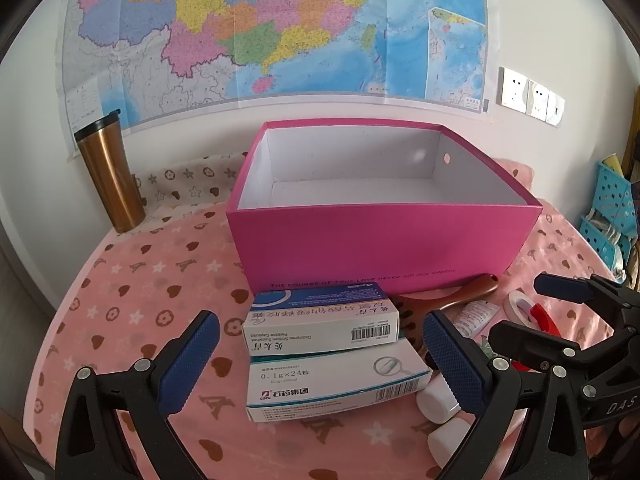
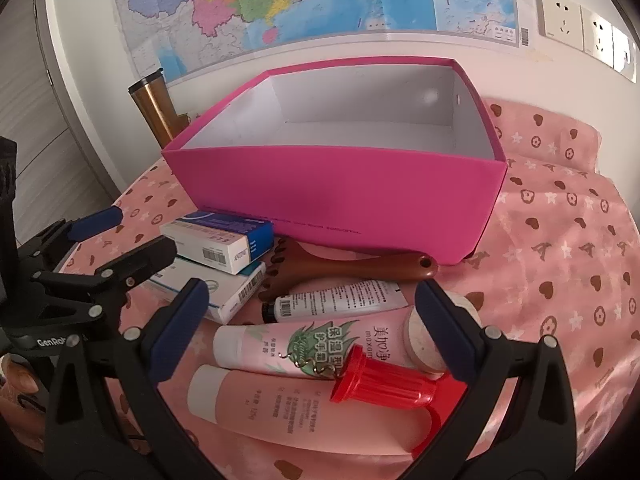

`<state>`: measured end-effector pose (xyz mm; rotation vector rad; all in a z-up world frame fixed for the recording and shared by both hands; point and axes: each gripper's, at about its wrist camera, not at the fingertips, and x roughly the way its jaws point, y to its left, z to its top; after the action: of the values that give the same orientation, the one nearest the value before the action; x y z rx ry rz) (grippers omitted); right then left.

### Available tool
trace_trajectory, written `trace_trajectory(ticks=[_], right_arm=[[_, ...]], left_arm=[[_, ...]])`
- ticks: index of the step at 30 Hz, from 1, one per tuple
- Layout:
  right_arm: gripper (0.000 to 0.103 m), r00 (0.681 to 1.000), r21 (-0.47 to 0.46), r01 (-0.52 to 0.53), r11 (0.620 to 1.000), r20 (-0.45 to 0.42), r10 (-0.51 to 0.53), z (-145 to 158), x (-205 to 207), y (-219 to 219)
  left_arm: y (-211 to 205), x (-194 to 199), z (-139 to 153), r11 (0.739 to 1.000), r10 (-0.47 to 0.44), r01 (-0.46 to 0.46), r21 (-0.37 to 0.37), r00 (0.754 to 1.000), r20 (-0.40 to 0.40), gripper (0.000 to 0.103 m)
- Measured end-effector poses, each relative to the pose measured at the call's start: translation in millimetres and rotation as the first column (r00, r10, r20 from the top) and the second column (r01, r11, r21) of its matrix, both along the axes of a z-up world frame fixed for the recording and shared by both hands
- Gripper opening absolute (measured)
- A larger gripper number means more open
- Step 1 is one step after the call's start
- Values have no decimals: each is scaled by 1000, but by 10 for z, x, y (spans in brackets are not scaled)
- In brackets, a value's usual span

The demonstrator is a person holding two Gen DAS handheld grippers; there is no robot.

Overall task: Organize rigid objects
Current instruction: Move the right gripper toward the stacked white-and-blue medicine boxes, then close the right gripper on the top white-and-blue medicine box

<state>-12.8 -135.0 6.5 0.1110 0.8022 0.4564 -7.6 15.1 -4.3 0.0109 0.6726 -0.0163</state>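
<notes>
The left gripper [image 1: 320,364] hangs with its jaws spread wide on either side of two stacked medicine cartons [image 1: 328,356], touching neither. The cartons lie on the pink patterned cloth [image 1: 132,288] just in front of the open pink box [image 1: 384,244], whose white inside holds nothing.

Only the left wrist view shows the bronze tumbler [image 1: 110,172] standing whole beside the box, and a roll of tape [image 1: 520,304] near the right gripper.

The right gripper [image 2: 310,326] is likewise spread, holding nothing. Its own view reveals what the other mostly hides: a brown wooden comb [image 2: 348,266] against the box's front, a white tube [image 2: 340,300], two pink tubes [image 2: 292,348] and a red plastic tool [image 2: 384,384] lying between the fingers.
</notes>
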Motion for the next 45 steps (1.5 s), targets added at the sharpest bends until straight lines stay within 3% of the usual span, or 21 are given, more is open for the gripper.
trace_trajectory(ticks=[9,21,25,27,33,35,40,45], right_arm=[[103,999,14,-22,1000,-30,23,-54,49,72],[103,991,30,-117,993,-63,118,-113,178,330],[93,982,56,-165,985,-84,169,-118,256,451],[85,977,71,-185,980,-98,192,-132,324,518],[71,960,119,-223,968,-143,239,-210,536,657],[66,955,122,-231,965,-160,249,-235,595,699],[65,945,160,-238,958,-191,266,-276,704,735],[64,930,197,-247,949,-225,289,-327,783,754]], left_arm=[[57,23,-26,1000,5,-5,2,1000,-4,103],[376,189,-87,998,-10,7,-66,999,-45,102],[452,224,-100,993,-54,48,-110,997,-54,93],[493,266,-117,988,-81,71,-139,994,-69,82],[619,377,-190,965,-145,115,-235,983,-115,63],[656,411,-222,957,-164,126,-260,978,-128,61],[693,506,-311,940,-210,147,-308,961,-182,60],[662,539,-337,943,-220,158,-294,957,-189,60]])
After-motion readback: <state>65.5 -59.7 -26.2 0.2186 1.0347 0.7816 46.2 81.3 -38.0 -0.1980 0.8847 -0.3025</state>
